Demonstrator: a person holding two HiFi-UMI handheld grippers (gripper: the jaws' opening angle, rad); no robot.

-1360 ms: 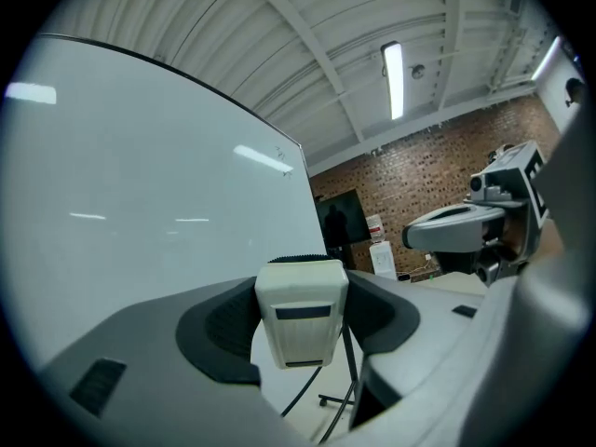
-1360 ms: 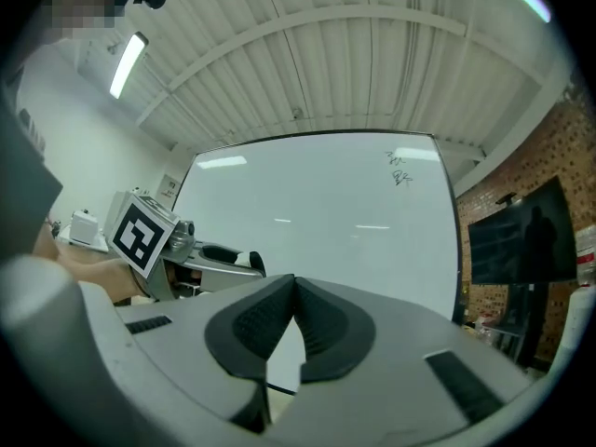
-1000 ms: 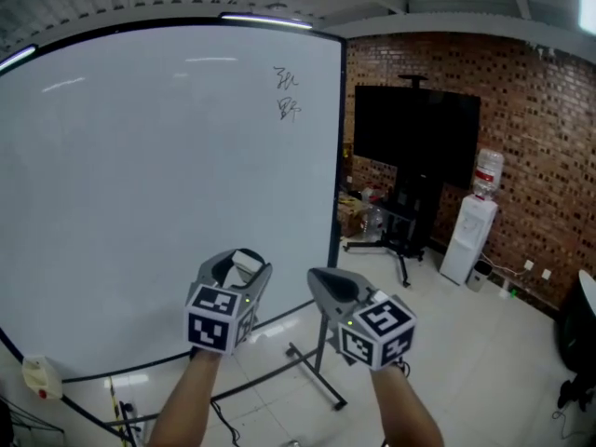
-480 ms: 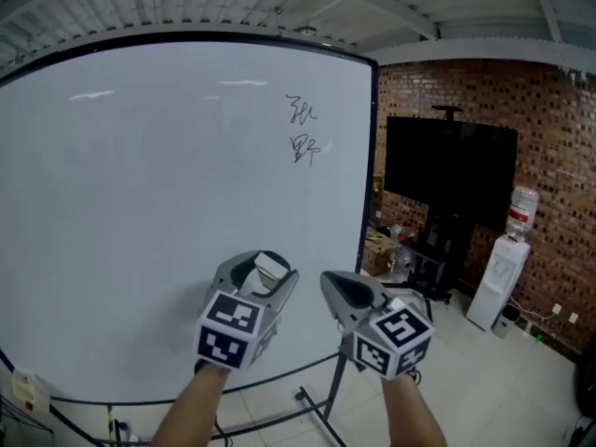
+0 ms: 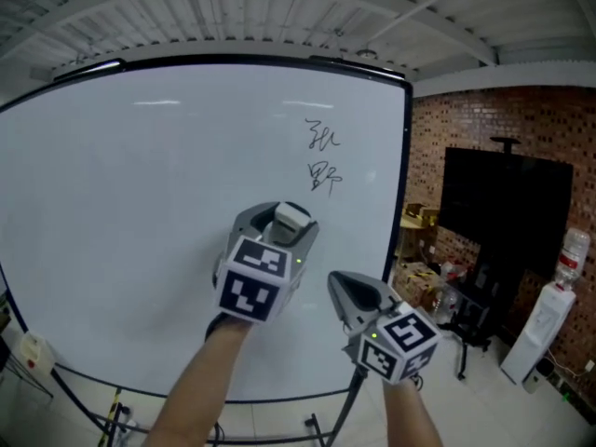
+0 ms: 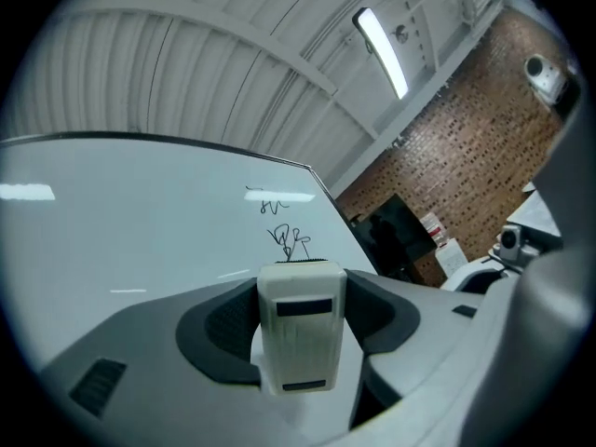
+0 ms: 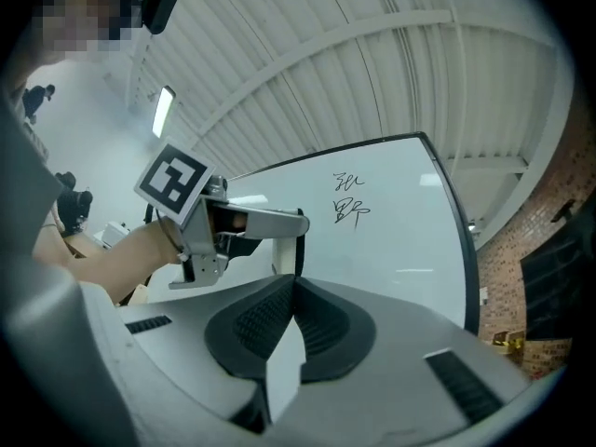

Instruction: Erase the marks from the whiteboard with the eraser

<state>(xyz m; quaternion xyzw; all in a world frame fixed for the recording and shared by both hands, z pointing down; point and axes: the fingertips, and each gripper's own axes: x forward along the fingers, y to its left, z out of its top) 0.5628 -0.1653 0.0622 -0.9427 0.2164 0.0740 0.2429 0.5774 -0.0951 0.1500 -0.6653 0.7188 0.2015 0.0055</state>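
A large whiteboard (image 5: 140,203) fills the head view, with two small black handwritten marks (image 5: 323,158) near its upper right. My left gripper (image 5: 291,220) is shut on a white eraser (image 5: 290,218) and is raised in front of the board, below and left of the marks. The eraser (image 6: 300,322) sits upright between the jaws in the left gripper view, with the marks (image 6: 287,236) just beyond its top. My right gripper (image 5: 346,291) hangs lower and to the right, shut with nothing in it. The right gripper view shows the left gripper (image 7: 296,233) and the marks (image 7: 347,200).
The whiteboard's black frame edge (image 5: 404,194) runs down at the right. Beyond it are a brick wall (image 5: 521,128), a black TV on a stand (image 5: 503,212) and a water dispenser (image 5: 540,333). A white bottle (image 5: 35,354) hangs at the board's lower left.
My left gripper has risen with the eraser, closer to the marks. The head view has tilted upward, so the board and the marks sit lower in the frame. The right gripper stays low.
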